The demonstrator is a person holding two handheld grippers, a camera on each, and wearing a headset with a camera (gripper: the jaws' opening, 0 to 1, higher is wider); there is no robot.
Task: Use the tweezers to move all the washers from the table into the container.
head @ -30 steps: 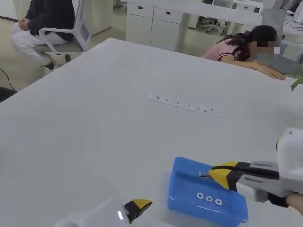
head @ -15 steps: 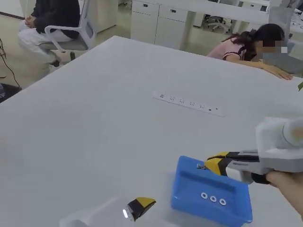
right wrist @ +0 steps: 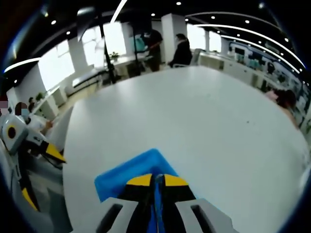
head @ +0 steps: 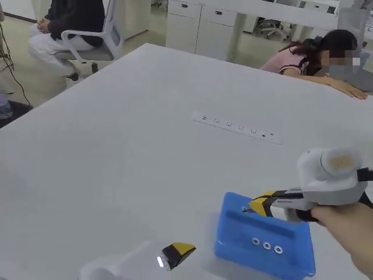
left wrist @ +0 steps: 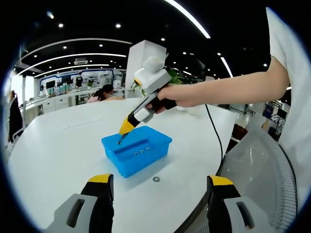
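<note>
since a second ago the right tool (head: 252, 208) has drawn toward the far left corner of the container (head: 236, 242), and the hand (head: 344, 228) that holds it has come further into the head view; the three washers (head: 266, 245) inside lie in the same row. nearest the person, the left tool (left wrist: 161, 181) hangs low over the counter (head: 145, 146) with its jaws spread wide and nothing between them. just past it, in the left gripper view, one washer (left wrist: 156, 179) lies flat on the counter, near the container's (left wrist: 137, 148) closer wall but apart from it. beyond that wall the right tool (left wrist: 128, 126) slants down from the far side, its jaws pinched nearly together on the tweezers (left wrist: 120, 139), whose tips hover at the container's far rim. whether those tips carry a washer i cannot tell. in the right gripper view the tweezers (right wrist: 156, 194) run straight out between the closed jaws, over the blue container (right wrist: 121, 177). the coming move, as i judge it, turns on this: the loose washer lies across the container from the tweezers' tips, on the side facing the left tool, so the left tool is nearer it while the right tool, which has the tweezers, must cross back over the container toward the person. further off, a socket strip (head: 239, 128) lies on the counter.
</note>
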